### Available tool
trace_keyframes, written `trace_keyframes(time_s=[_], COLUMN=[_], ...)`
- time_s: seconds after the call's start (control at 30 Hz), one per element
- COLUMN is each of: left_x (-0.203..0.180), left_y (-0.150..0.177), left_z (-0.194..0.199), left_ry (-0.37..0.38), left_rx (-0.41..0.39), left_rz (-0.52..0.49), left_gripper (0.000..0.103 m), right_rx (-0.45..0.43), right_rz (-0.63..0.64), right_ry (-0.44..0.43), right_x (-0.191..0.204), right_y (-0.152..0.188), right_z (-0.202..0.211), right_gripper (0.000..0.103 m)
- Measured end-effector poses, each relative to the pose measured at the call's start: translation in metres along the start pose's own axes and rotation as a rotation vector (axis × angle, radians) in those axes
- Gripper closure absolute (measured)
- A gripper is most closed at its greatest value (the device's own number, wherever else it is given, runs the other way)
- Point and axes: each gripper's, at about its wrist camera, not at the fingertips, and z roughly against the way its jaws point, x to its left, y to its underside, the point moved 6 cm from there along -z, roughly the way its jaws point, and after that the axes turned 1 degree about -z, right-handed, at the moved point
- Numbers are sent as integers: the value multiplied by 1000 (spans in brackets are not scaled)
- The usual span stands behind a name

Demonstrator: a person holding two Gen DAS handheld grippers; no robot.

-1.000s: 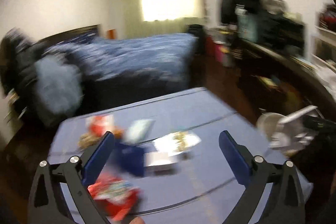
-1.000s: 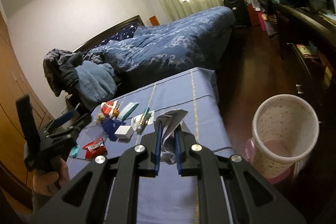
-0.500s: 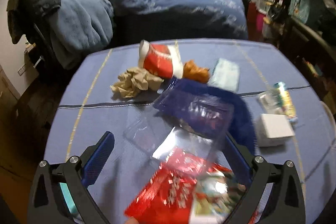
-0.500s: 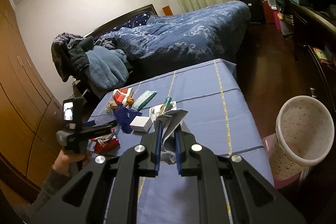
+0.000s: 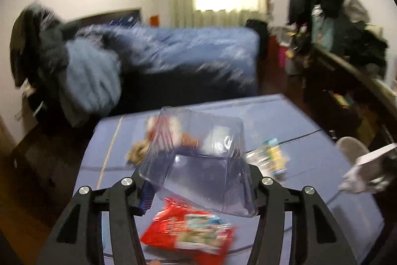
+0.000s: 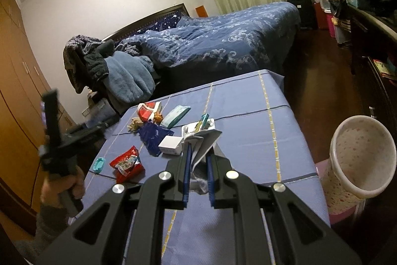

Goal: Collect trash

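Note:
My left gripper (image 5: 198, 180) is shut on a clear plastic container (image 5: 198, 160) and holds it above the blue tablecloth (image 5: 310, 190). A red snack wrapper (image 5: 188, 235) lies below it. My right gripper (image 6: 198, 165) is shut on a crumpled white-grey paper (image 6: 203, 140) above the table (image 6: 248, 103). On the table lie a red wrapper (image 6: 127, 164), a dark blue bag (image 6: 153, 135), a white box (image 6: 170, 145), a teal packet (image 6: 175, 116), a red-white carton (image 6: 147, 111) and a brown crumpled paper (image 6: 135, 124). The pale waste bin (image 6: 359, 160) stands on the floor at the right.
A bed with a blue quilt (image 6: 223, 41) stands behind the table. A chair piled with clothes (image 6: 111, 71) is at the far left. A dark desk (image 6: 372, 46) runs along the right wall. A small teal object (image 6: 98, 164) lies near the table's left edge.
My left gripper has closed on the clear plastic container and lifted it off the table. My right gripper still holds the paper and has shifted a little.

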Motion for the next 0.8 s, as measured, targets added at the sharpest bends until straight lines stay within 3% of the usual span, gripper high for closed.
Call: trace_keyframes(time_s=[0.27, 0.57, 0.8], left_x=[-139, -275, -378], left_y=[-20, -21, -15], left_z=[6, -40, -92], left_ry=[226, 419, 530], left_rx=[-43, 43, 136], left_rz=[-133, -265, -331], left_gripper=[46, 46, 45], right_rx=[-61, -158, -144], right_rz=[-55, -191, -298], right_ry=[81, 335, 464], right_x=[-43, -162, -252], right_y=[0, 3, 8], right_z=[39, 89, 81], right_gripper=[90, 90, 90])
